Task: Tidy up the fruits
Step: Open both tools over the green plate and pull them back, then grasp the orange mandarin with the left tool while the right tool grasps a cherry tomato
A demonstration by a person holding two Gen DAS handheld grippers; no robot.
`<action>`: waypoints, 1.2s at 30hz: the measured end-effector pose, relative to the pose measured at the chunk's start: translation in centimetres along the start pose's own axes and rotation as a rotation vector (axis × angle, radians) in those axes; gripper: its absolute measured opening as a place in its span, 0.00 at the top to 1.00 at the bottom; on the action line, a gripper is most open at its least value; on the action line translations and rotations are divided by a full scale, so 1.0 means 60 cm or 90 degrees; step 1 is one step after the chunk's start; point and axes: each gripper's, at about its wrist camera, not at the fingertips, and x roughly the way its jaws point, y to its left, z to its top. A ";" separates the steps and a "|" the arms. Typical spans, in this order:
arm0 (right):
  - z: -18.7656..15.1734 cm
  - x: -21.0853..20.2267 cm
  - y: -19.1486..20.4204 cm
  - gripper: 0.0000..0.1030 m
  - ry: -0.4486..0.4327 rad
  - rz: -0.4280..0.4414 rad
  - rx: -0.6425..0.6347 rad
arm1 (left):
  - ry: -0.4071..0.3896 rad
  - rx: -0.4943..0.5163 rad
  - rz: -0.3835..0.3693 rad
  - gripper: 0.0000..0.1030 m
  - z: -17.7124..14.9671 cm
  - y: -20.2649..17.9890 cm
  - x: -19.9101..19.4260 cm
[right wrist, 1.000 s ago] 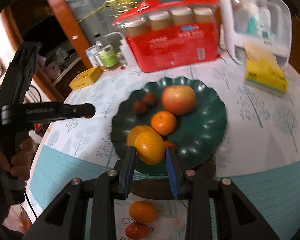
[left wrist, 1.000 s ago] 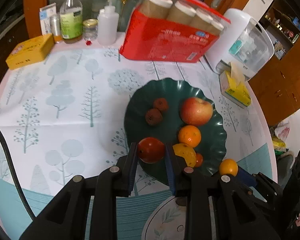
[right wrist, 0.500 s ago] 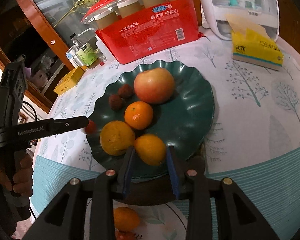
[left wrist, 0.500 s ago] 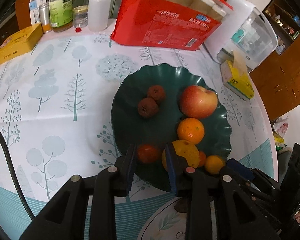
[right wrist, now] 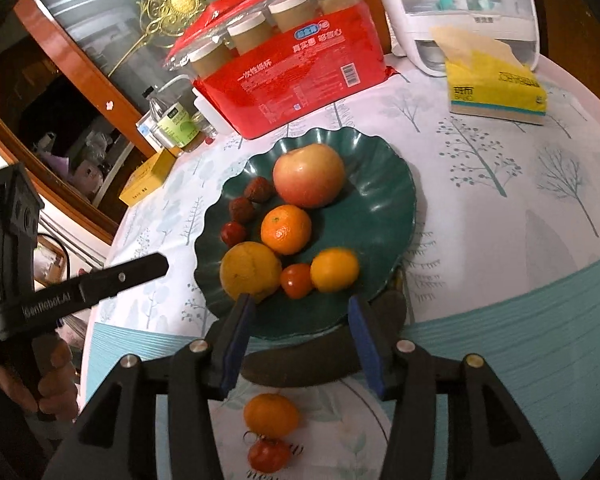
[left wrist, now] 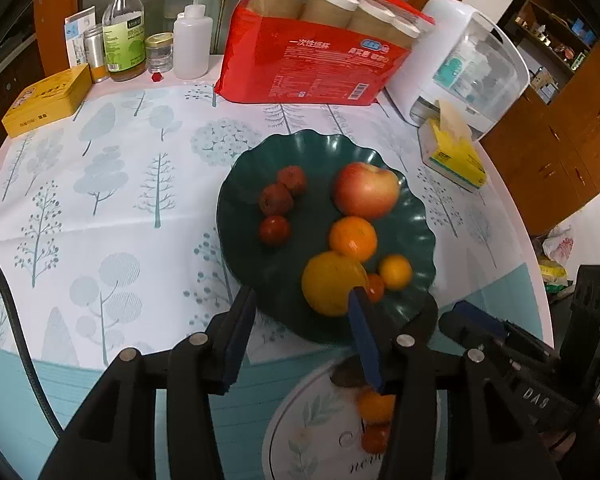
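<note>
Nearest the cameras, on a white plate (right wrist: 340,440) with a leaf print, lie an orange (right wrist: 271,415) and a small red fruit (right wrist: 269,455), touching each other. Just above that plate the right gripper (right wrist: 298,306) hangs with its fingers apart; they have just been opening and nothing sits between them, the pads clear of every fruit. The left gripper (left wrist: 302,300) is likewise spread, its fingers having just been opening, with nothing between them; its right pad stands in front of a large yellow orange (left wrist: 332,282). Beyond both lies the green dish (right wrist: 396,216), scalloped at the rim, resting on a surface (left wrist: 100,184) covered with a tree-print cloth. On the dish's near side sit the yellow orange, a small tomato (right wrist: 297,280) and a small orange (right wrist: 334,270) in a row, the tomato between the other two. Further in is a tangerine (right wrist: 286,229), with a second small tomato (left wrist: 274,230) to its left. Past these are two dark red lychees (left wrist: 284,190) side by side and a big apple (right wrist: 309,176). Behind the dish stands a red pack of paper cups (left wrist: 312,64), with bottles (left wrist: 124,36) and a yellow tin (left wrist: 46,100) to its left, a tissue box (right wrist: 496,92) and a white appliance (left wrist: 460,64) to its right.
</note>
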 end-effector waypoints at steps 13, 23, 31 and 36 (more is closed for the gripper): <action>-0.043 -0.078 0.002 0.42 -0.033 0.000 0.035 | -0.006 0.020 -0.003 0.48 -0.066 -0.025 -0.061; -0.112 -0.100 0.012 0.42 -0.025 -0.015 -0.018 | 0.045 0.046 -0.010 0.43 -0.131 -0.056 -0.054; -0.178 -0.103 0.024 0.42 -0.033 -0.030 -0.073 | 0.102 0.066 -0.006 0.40 -0.170 -0.067 -0.028; -0.215 -0.095 0.040 0.42 -0.045 -0.048 -0.119 | 0.106 0.078 -0.009 0.39 -0.172 -0.072 -0.019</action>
